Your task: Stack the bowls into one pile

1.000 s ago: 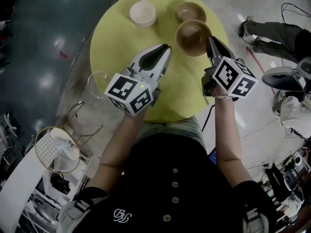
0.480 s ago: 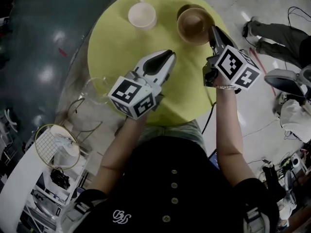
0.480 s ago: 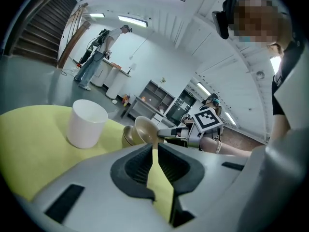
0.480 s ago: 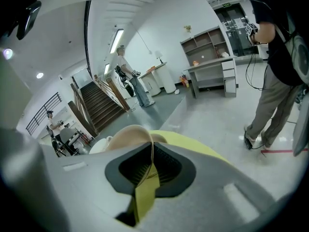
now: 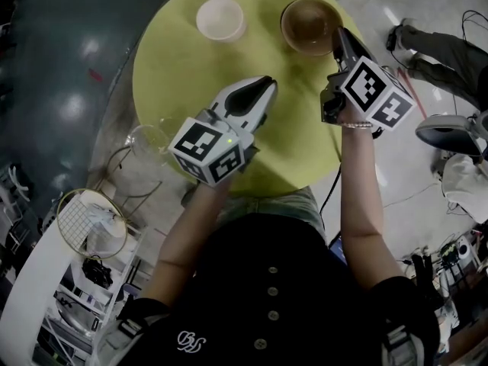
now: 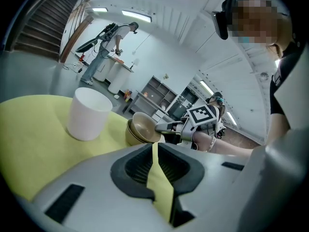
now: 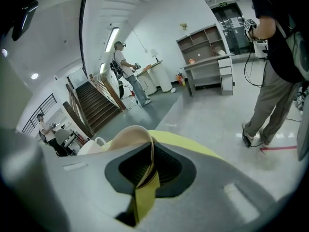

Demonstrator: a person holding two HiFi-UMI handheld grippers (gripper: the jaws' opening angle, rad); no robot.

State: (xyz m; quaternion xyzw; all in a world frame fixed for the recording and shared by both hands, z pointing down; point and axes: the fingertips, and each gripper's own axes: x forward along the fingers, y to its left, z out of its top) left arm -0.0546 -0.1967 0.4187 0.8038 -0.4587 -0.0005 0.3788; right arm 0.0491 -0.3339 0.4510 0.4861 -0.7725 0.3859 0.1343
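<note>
The right claw (image 5: 338,38) is clenched on the near rim of the larger brown bowl (image 5: 309,23). A second ago that bowl hung nearer the person, beside the smaller brown bowl (image 6: 129,134). Now it sits over the smaller one at the far edge of the table (image 5: 183,75), hiding it from the head view. The left gripper view shows the two nested, the upper one tilted. The left claw (image 5: 264,82) stays above mid-table, clenched on nothing. The white cup (image 5: 220,17) is unmoved.
</note>
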